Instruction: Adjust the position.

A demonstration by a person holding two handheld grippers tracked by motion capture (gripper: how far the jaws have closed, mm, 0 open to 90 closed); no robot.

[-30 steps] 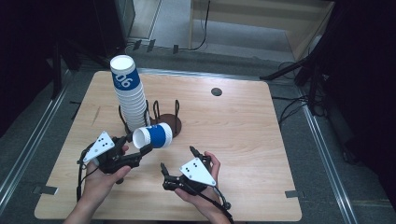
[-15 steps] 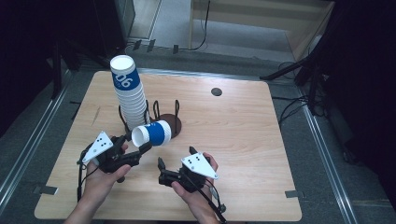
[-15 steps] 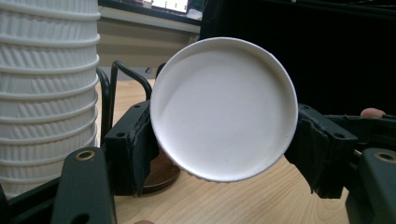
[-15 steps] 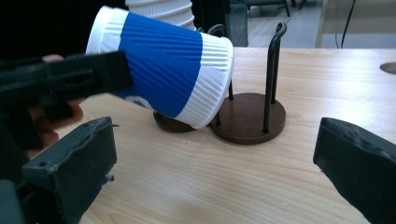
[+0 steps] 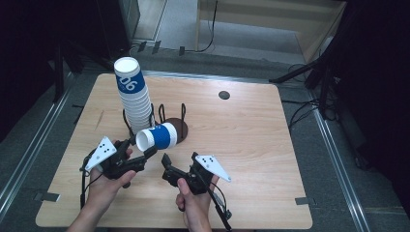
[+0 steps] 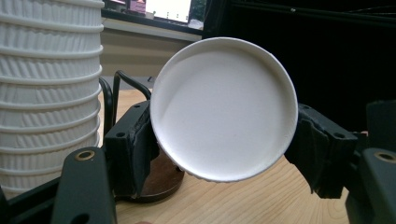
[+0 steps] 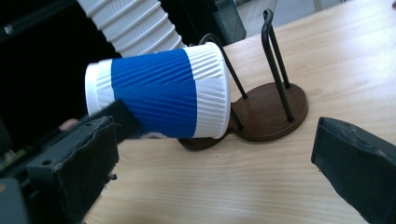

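cup (image 6: pixel 224 109) sideways, clamped between left gripper (image 6: pixel 219 154) jaws — base-first

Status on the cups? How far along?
Done: one cup is off the stack, held sideways in the left tongs. In hand: right tongs, open, close by and facing it. Left: the holder beside the stack is empty; the stack remains tall.

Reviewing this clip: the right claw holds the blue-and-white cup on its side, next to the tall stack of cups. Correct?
Not quite: the left claw holds the blue-and-white cup, as the high view shows. The right claw is open. The cup does lie sideways next to the tall stack.
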